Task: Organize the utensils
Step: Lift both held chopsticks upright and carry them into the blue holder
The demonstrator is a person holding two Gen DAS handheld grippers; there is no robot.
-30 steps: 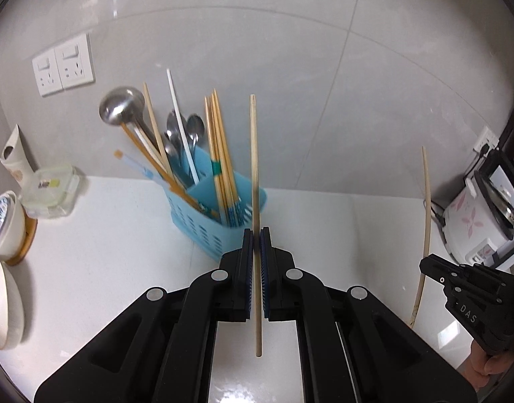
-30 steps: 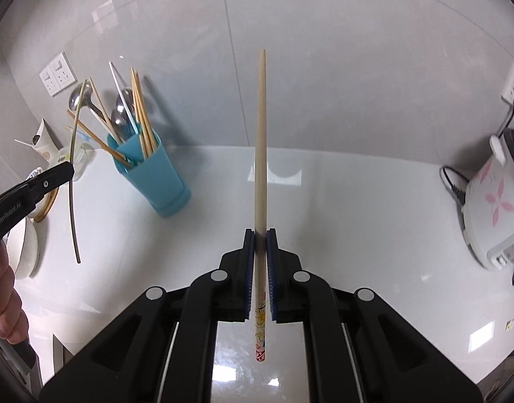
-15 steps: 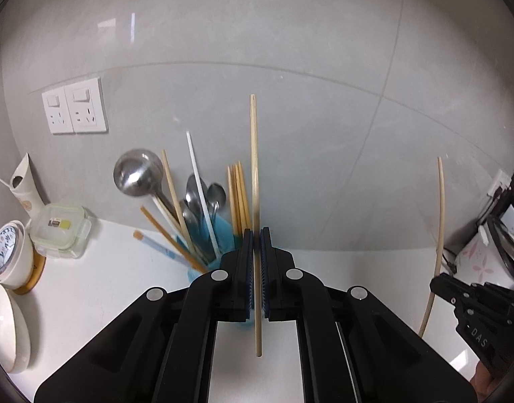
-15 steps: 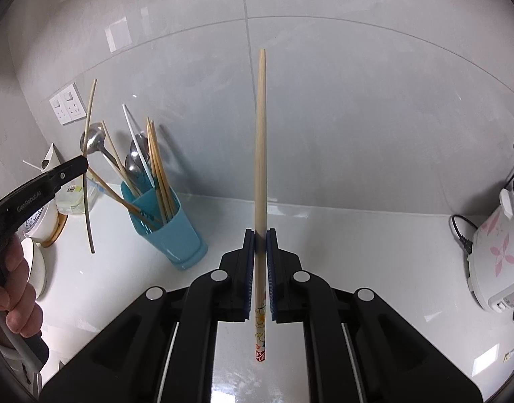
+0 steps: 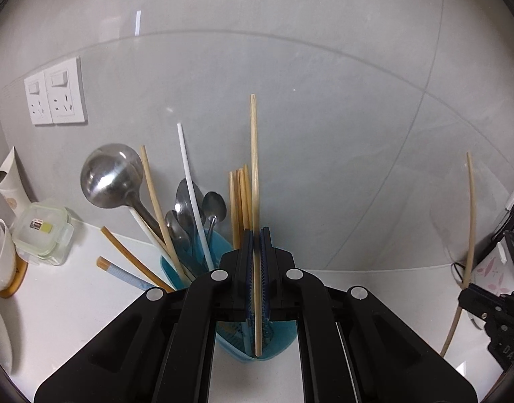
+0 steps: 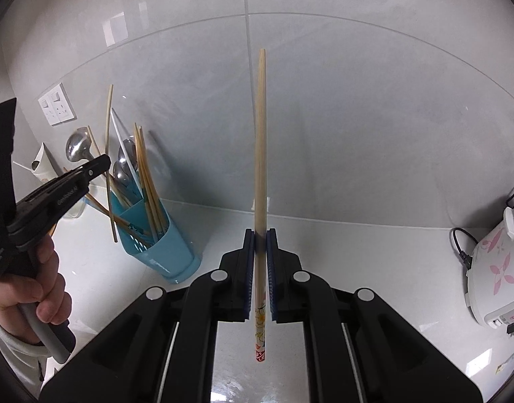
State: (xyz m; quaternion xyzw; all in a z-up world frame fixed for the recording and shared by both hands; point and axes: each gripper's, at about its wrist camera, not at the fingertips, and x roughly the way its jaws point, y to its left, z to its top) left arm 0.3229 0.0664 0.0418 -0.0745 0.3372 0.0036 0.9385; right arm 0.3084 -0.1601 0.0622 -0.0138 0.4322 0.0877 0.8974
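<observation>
Since a second ago the left gripper has carried its thin chopstick up to the blue utensil holder, which now sits directly beneath its jaws rather than ahead of them. Both tools are clamped: the left on that stick, the right gripper on a thicker patterned chopstick, well to the right of the holder. The drop looks close. Crowded chopsticks, spoons and a ladle just ahead of the left tips may block entry.
</observation>
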